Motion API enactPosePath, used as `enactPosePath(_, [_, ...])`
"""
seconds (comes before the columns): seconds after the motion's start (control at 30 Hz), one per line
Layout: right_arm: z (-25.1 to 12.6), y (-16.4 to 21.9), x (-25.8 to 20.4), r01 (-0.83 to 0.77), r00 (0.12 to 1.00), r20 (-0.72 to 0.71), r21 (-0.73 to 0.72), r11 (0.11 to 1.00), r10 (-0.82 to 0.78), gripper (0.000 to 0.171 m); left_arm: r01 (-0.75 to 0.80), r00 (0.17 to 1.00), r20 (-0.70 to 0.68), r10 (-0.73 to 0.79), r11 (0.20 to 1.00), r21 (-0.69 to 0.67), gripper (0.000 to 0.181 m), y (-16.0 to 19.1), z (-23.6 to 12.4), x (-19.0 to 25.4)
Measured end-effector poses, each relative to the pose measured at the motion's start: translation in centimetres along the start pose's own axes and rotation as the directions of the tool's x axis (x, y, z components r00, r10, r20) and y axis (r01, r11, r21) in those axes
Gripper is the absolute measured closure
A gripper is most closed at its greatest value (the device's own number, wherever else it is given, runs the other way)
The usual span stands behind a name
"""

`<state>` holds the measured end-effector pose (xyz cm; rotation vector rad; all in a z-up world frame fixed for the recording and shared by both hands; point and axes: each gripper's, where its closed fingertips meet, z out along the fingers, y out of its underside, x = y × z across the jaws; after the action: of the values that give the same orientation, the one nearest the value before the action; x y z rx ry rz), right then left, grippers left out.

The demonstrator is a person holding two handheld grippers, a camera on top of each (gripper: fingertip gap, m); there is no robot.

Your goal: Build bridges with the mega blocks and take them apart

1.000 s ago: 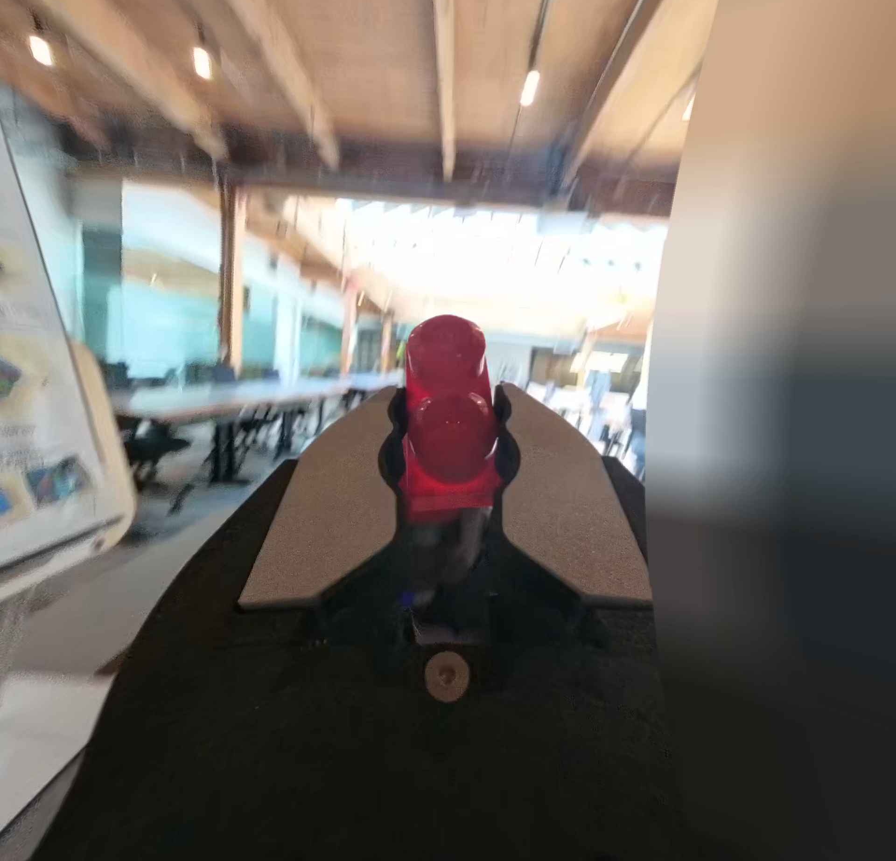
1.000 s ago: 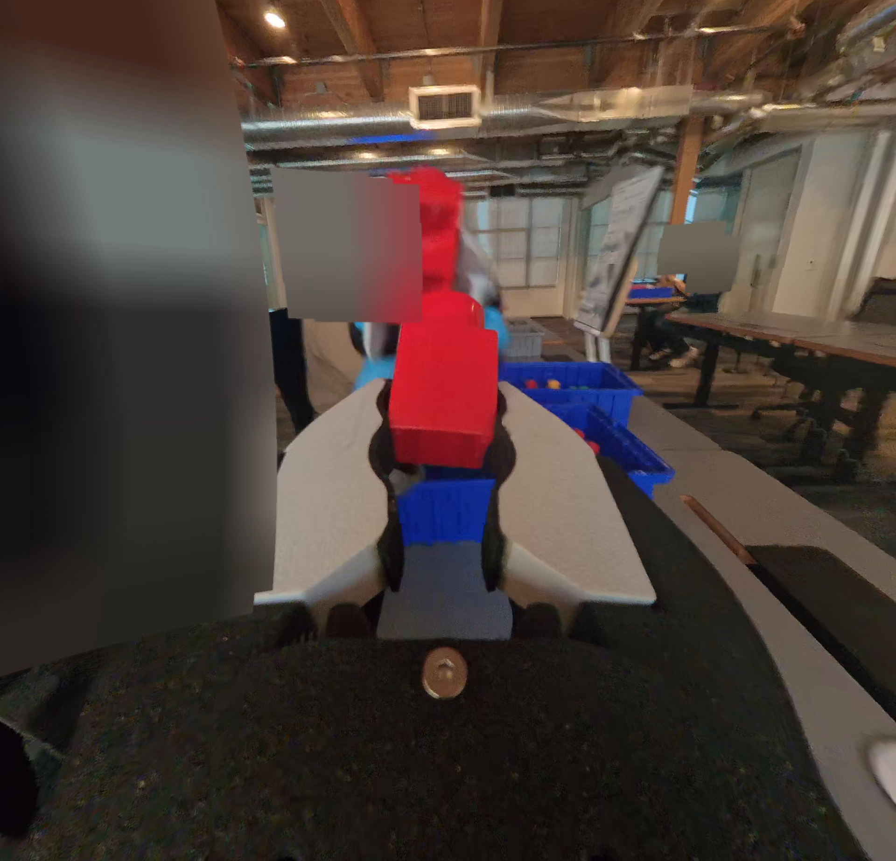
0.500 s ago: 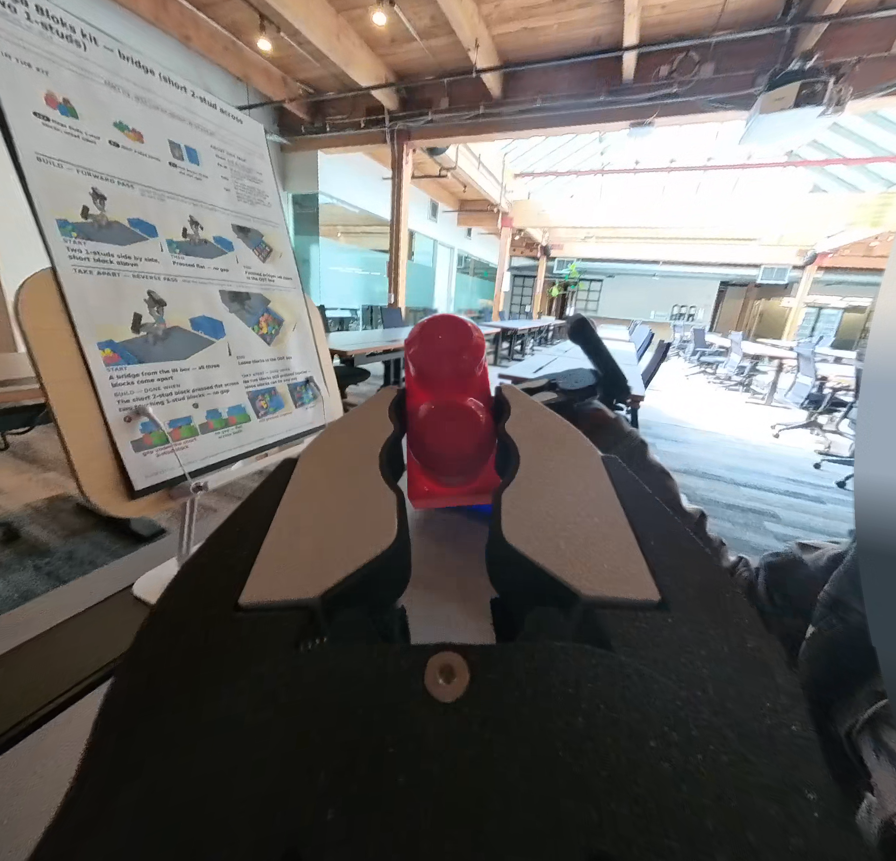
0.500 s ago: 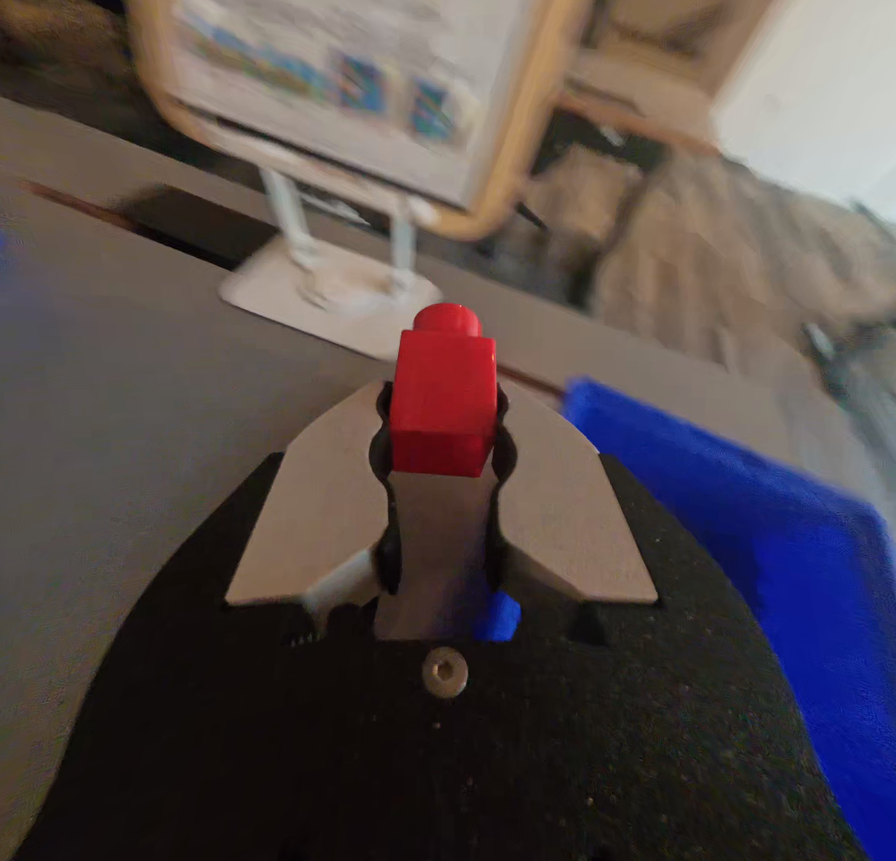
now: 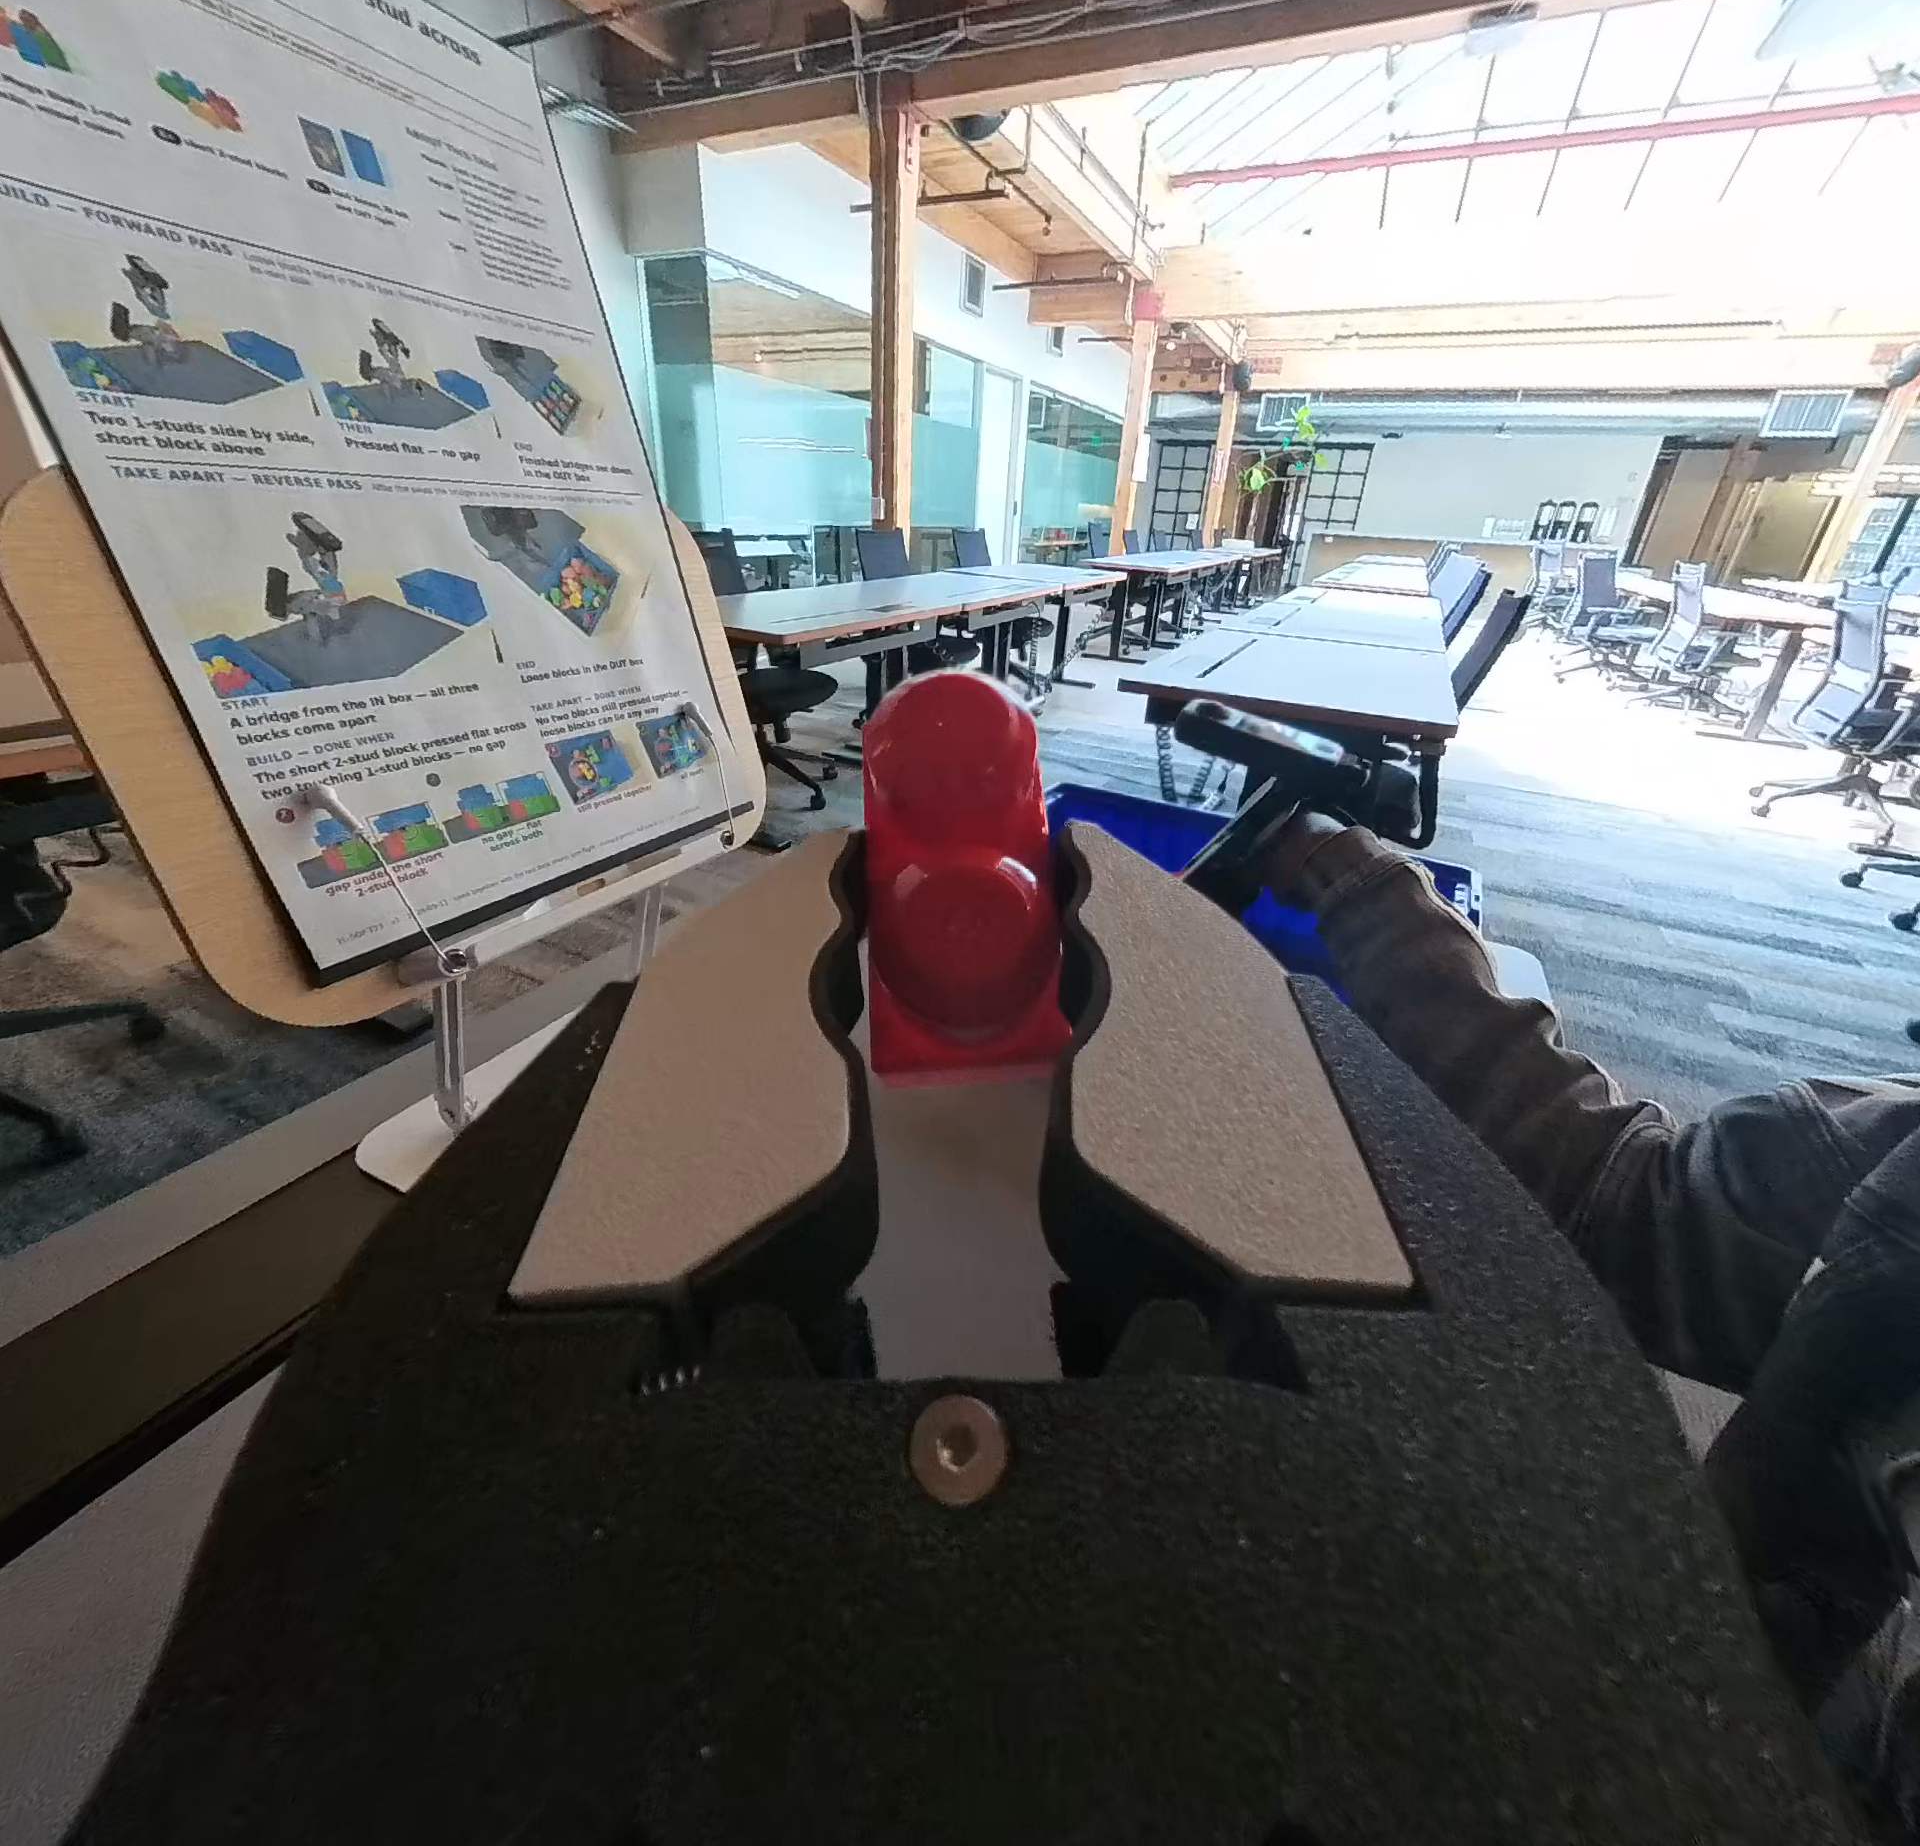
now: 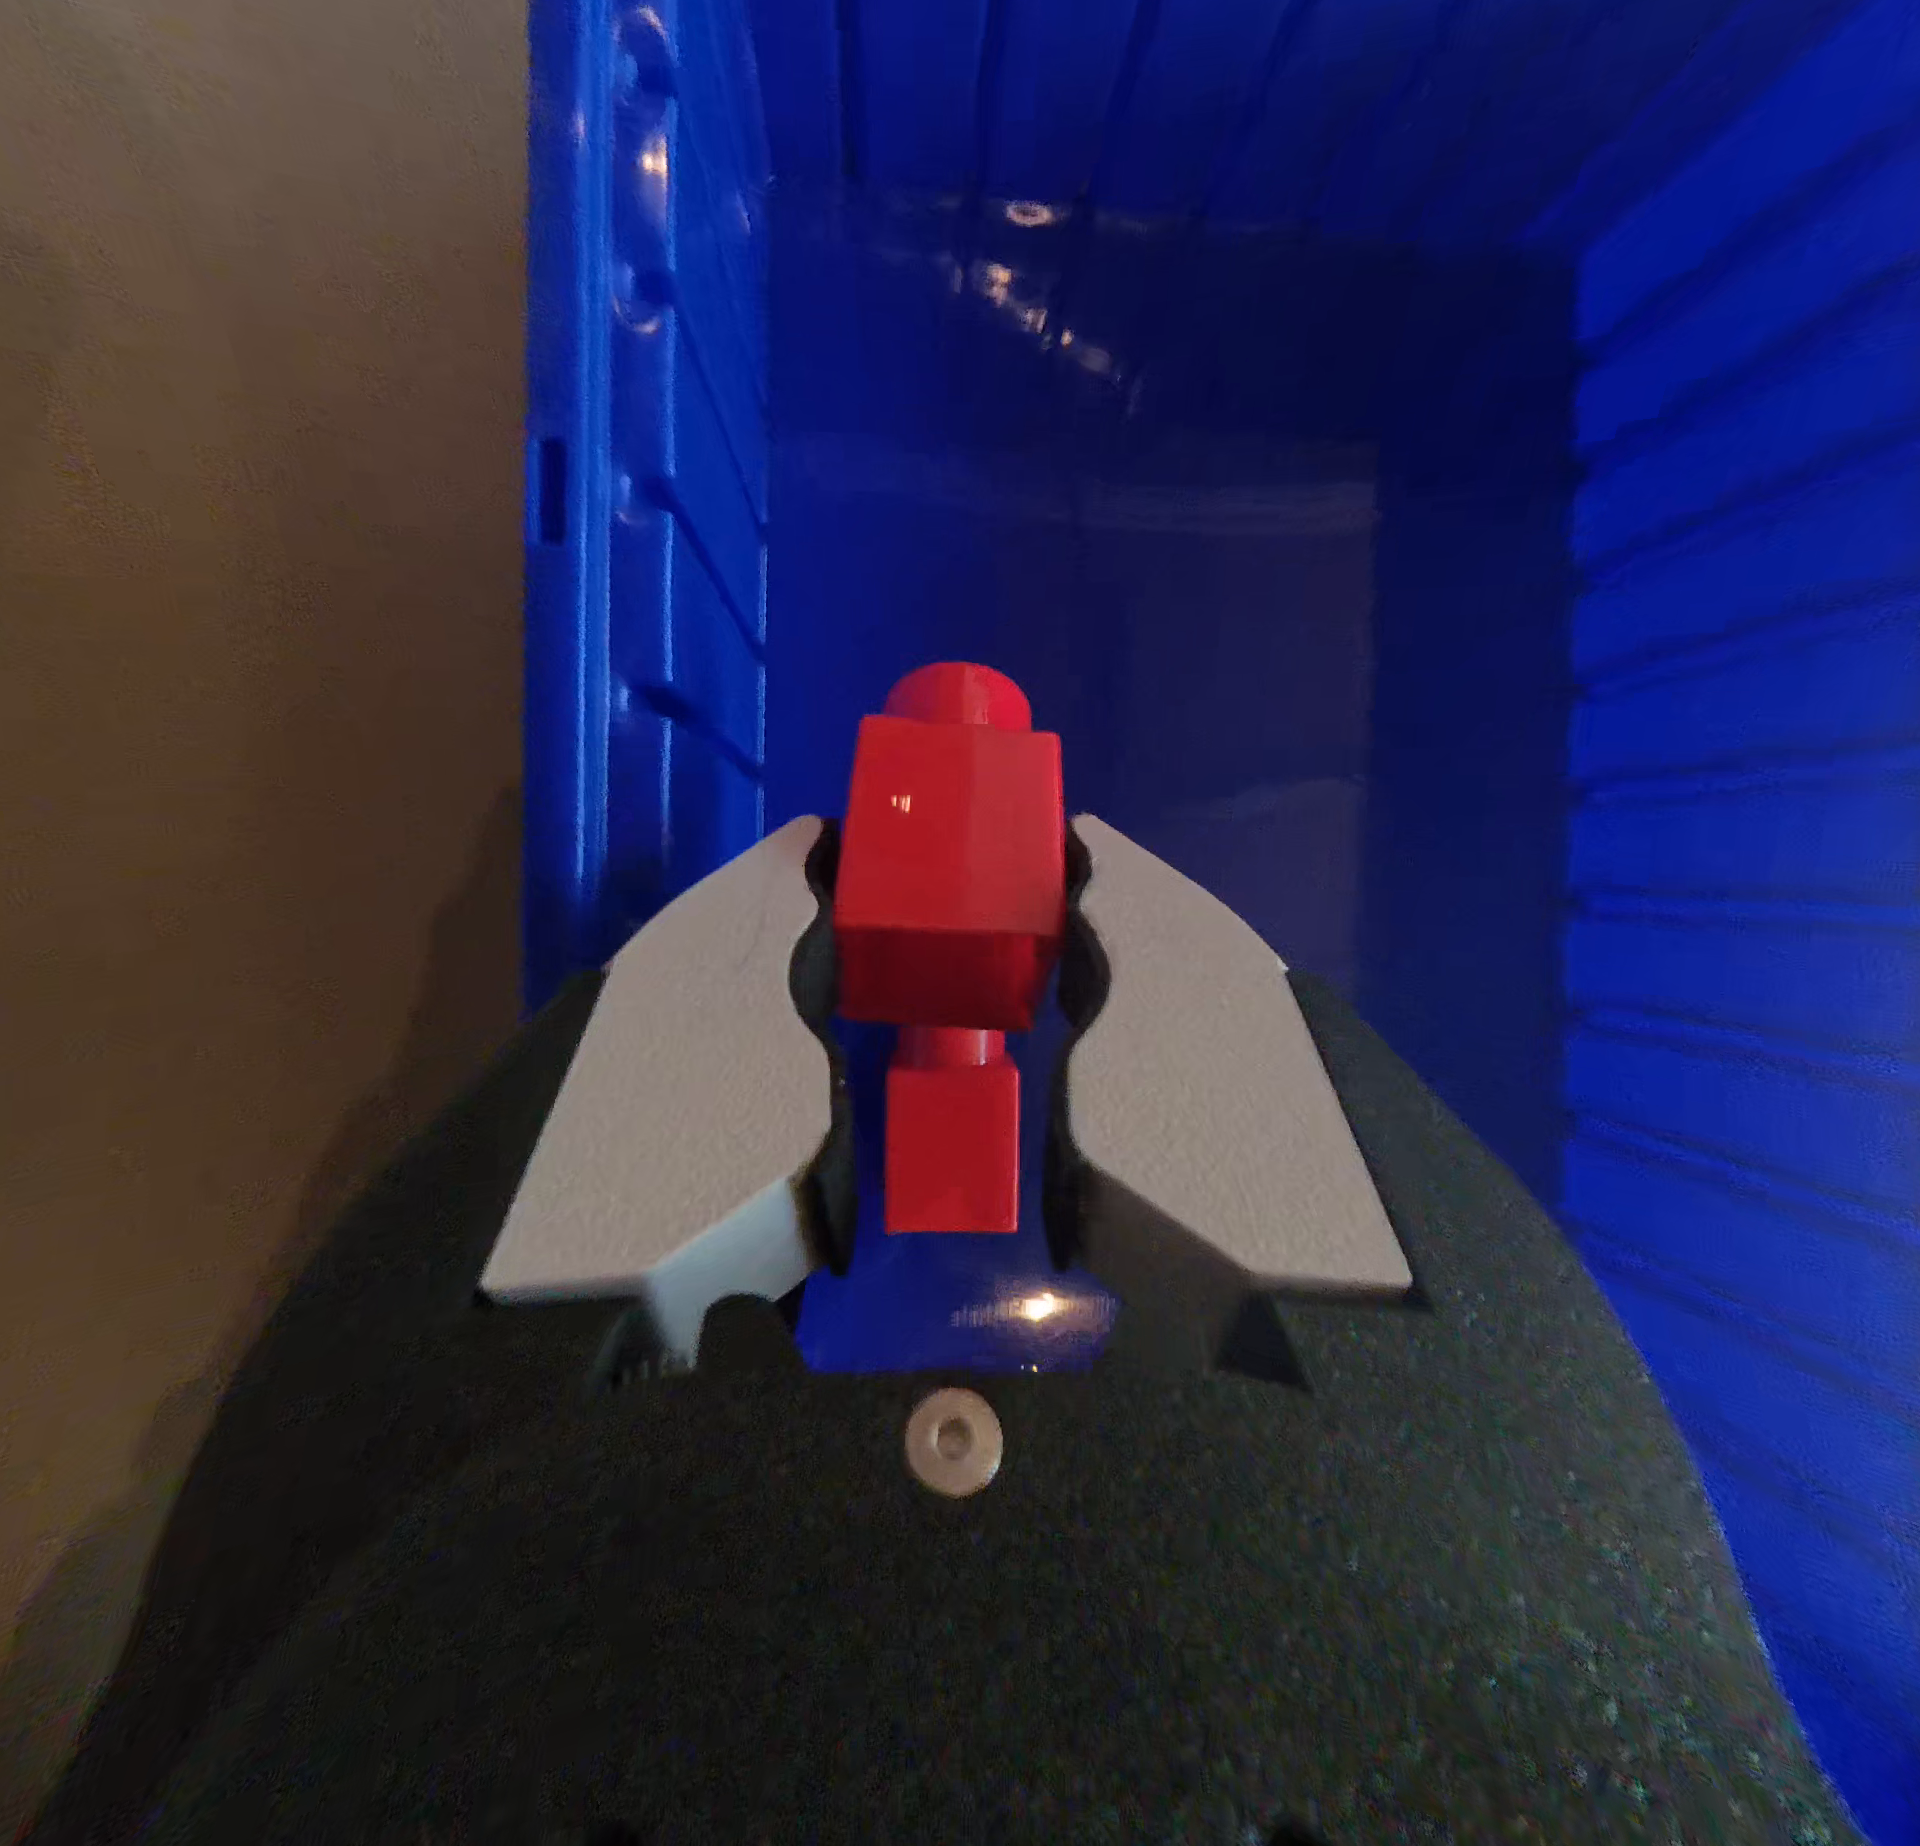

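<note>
My right tool (image 6: 951, 923) grips a red one-stud block (image 6: 948, 861) over the blue bin (image 6: 1714, 653); left tool (image 5: 961, 955) grips the two-stud block (image 5: 956, 892). Disassembly step; next, release into the bin.

The right gripper (image 6: 951, 923) pinched a red single-stud plastic block (image 6: 948, 866); a second, matching red block (image 6: 951, 1147) lay below inside the deep blue plastic bin (image 6: 1714, 653).

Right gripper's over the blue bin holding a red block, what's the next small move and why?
Probably open the right gripper: its one-stud red block already hangs inside the blue bin, above another red block on the floor.
</note>
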<state>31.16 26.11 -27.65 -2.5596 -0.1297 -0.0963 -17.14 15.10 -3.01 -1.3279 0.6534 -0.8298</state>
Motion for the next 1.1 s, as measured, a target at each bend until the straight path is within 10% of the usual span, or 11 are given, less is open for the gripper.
enactPosePath(0.73, [-0.8,-1.0,0.6,-0.061,0.998,-0.025,0.063,0.996,0.063,0.108,-0.001,1.000,-0.019,0.002,1.000,0.001,0.147,0.1,-0.1,0.1])
enactPosePath(1.1, [-13.2,-10.2,-7.9,0.124,0.968,0.083,0.666,0.736,-0.238,0.119,0.001,0.999,-0.036,-0.002,1.000,-0.028,0.147,0.6,0.0,0.2])
